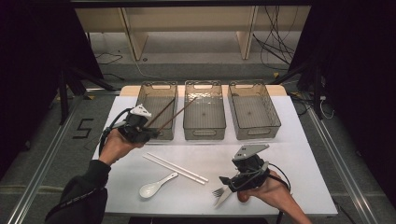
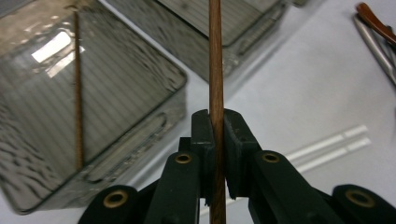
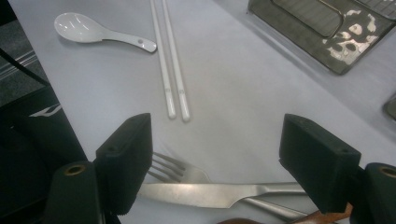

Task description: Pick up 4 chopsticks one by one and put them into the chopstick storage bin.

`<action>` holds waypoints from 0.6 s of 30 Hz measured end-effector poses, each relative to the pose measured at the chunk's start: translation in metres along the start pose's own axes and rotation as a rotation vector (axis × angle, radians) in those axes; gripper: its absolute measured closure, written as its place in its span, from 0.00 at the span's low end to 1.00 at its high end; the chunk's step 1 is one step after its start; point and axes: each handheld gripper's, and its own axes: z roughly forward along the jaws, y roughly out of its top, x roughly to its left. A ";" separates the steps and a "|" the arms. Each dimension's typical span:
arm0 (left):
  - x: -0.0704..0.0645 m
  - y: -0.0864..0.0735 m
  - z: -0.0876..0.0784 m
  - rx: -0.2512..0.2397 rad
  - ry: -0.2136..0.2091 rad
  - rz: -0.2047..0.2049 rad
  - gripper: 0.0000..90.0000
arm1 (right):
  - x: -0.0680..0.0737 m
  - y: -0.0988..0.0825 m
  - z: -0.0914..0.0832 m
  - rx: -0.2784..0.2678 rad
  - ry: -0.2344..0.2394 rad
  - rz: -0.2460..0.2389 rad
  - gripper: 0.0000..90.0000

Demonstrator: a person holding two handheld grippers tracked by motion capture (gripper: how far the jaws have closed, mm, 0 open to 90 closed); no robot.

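My left gripper is shut on a brown chopstick and holds it above the table's left side. The stick's far end points towards the rim of the middle bin. A second brown chopstick leans inside the left bin. My right gripper stands open near the front right. Its jaws straddle a metal fork and knife that lie on the table, without touching them.
A pair of white chopsticks and a white spoon lie on the white table in front of the bins. The right bin holds nothing. Dark floor and metal rails run along both table sides.
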 end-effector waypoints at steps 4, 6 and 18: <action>0.016 0.007 0.002 -0.004 0.040 -0.040 0.93 | 0.000 -0.001 0.001 0.004 0.003 0.003 0.29; 0.025 0.011 0.004 -0.006 0.058 -0.052 0.93 | 0.000 -0.001 0.001 0.004 0.004 0.004 0.29; 0.061 0.020 0.020 0.010 0.132 -0.124 0.93 | 0.000 -0.002 0.001 0.009 0.011 0.000 0.29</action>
